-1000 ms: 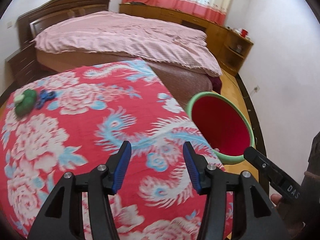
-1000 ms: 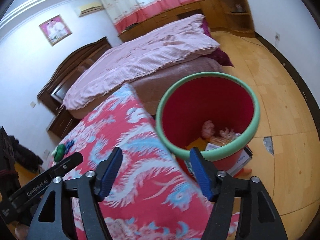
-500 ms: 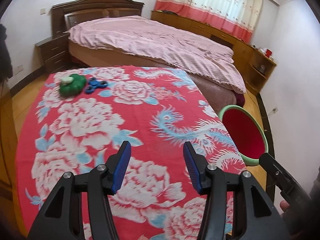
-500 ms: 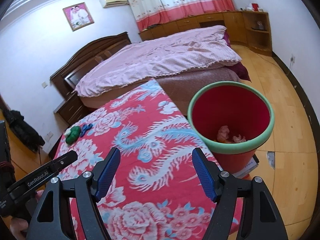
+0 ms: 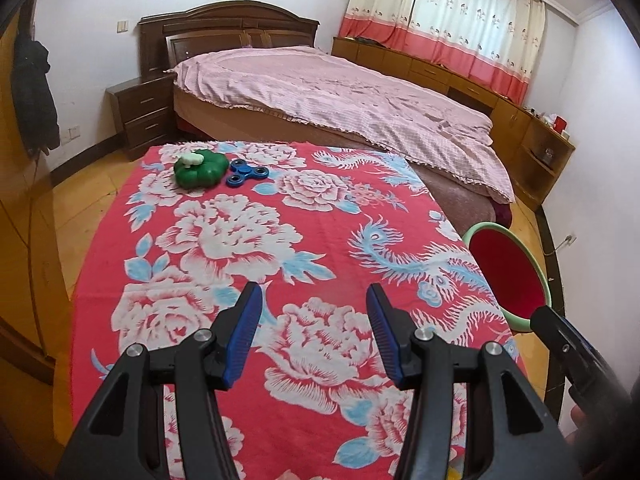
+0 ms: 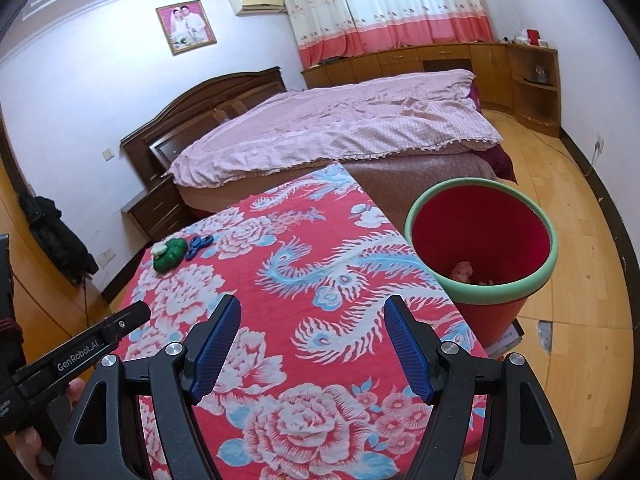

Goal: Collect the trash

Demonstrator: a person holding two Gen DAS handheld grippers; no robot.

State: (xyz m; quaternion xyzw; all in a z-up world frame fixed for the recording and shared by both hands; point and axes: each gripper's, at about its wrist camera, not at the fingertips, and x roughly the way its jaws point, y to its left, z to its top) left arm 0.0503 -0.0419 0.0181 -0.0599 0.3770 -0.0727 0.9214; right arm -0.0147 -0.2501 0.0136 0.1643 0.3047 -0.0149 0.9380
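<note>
Both claws hung released over the desk (image 5: 224,320), nothing between their blue pads: the left claw (image 5: 314,332) and the right claw (image 6: 310,346) pointed down at the flowered cloth. The red bin (image 6: 480,240) stood just beside the desk's right edge, with what looked like pink scraps at its bottom, though they were too small to name. At the far corner lay a green toy (image 5: 198,168) touching a blue spinner (image 5: 246,174). I judged the collecting nearly done; next would be a reach across toward that corner, if those count as trash.
</note>
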